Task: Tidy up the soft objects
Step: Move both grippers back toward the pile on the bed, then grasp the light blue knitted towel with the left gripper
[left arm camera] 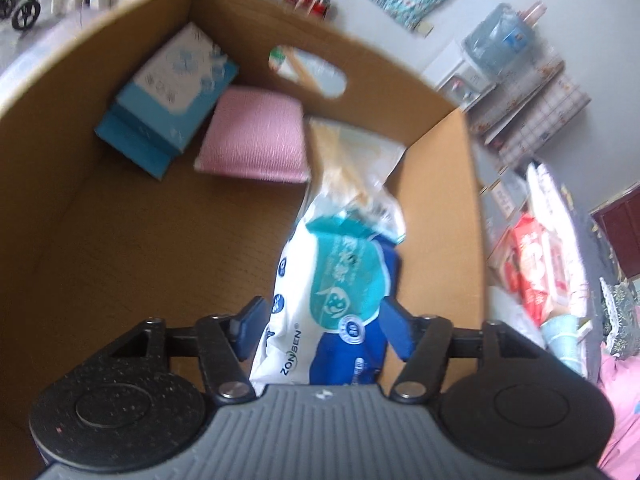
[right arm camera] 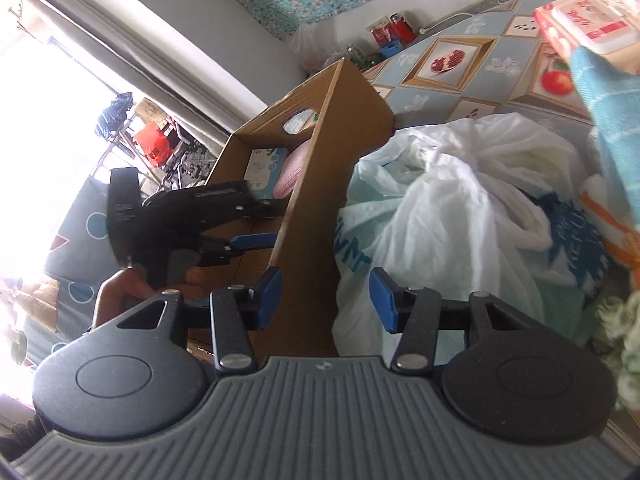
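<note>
In the left wrist view my left gripper [left arm camera: 324, 320] reaches into a cardboard box [left arm camera: 120, 240]. A white, blue and teal soft pack [left arm camera: 340, 280] lies between its blue fingers [left arm camera: 250, 326], not visibly squeezed; the jaws stand apart. A clear packet of beige items [left arm camera: 352, 160], a pink folded cloth [left arm camera: 256, 136] and a blue tissue box [left arm camera: 168, 96] lie deeper in the box. In the right wrist view my right gripper [right arm camera: 326, 300] is open and holds nothing, just outside the box wall [right arm camera: 316, 220], beside a white plastic bag heap [right arm camera: 440, 200]. The left gripper [right arm camera: 264, 226] shows there too, held by a hand.
A red wipes pack [right arm camera: 580, 28] and a teal towel [right arm camera: 612, 120] lie at the right on the fruit-patterned tablecloth [right arm camera: 460, 68]. Another red pack [left arm camera: 532, 264] sits outside the box's right wall. A water bottle [left arm camera: 496, 40] stands against the far wall.
</note>
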A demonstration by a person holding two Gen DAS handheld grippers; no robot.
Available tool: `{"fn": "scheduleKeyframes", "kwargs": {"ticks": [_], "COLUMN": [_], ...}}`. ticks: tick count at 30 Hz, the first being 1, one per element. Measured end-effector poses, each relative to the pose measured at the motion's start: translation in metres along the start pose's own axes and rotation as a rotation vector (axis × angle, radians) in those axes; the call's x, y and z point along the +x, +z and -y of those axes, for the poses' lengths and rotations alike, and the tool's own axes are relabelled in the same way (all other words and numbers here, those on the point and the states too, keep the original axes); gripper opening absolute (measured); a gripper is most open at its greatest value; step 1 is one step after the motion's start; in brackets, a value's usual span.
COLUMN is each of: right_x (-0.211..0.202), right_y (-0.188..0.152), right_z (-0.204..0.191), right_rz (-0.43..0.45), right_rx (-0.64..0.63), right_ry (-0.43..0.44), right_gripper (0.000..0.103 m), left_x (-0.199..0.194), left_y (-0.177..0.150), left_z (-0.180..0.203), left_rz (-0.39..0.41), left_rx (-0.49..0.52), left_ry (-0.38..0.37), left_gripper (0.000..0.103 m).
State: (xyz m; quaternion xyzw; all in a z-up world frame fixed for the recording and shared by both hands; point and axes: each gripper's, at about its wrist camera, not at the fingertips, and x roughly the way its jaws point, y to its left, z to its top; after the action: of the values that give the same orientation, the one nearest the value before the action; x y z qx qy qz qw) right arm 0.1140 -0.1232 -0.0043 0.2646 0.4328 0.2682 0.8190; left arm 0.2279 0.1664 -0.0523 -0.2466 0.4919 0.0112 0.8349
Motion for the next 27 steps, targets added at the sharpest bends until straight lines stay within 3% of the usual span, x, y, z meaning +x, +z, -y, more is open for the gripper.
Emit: {"fn": "scheduleKeyframes", "kwargs": {"ticks": [6,12,20,27], "right_x": [-0.042,-0.085,-0.128,-0.145], "right_y": [-0.016,-0.029,-0.046,-0.039], "right_z": [0.014,0.039,0.07,0.085], "right_rz": [0.078,0.137,0.205,0.249], "right_rx": [0.001,0.019,0.036,-0.02], "right_ry": [-0.019,-0.096,-0.203,-0.284], "right_gripper": [0.058,0.059,0.059,0.063], "left_x": [-0.059,-0.107,-0.12,-0.091], "left_y": [-0.014,-0.045,-0.091,-0.104], "left_z": [0.01,0.035,0.102,0.164], "left_rz": [0.135,0.256,0.271,0.156], "left_rx": [0.032,0.118,0.314,0.419], "left_ry": [-0.015,-0.029,-0.154,-0.271], "left_gripper": [0.075,0.079,0.081,0.082]}}
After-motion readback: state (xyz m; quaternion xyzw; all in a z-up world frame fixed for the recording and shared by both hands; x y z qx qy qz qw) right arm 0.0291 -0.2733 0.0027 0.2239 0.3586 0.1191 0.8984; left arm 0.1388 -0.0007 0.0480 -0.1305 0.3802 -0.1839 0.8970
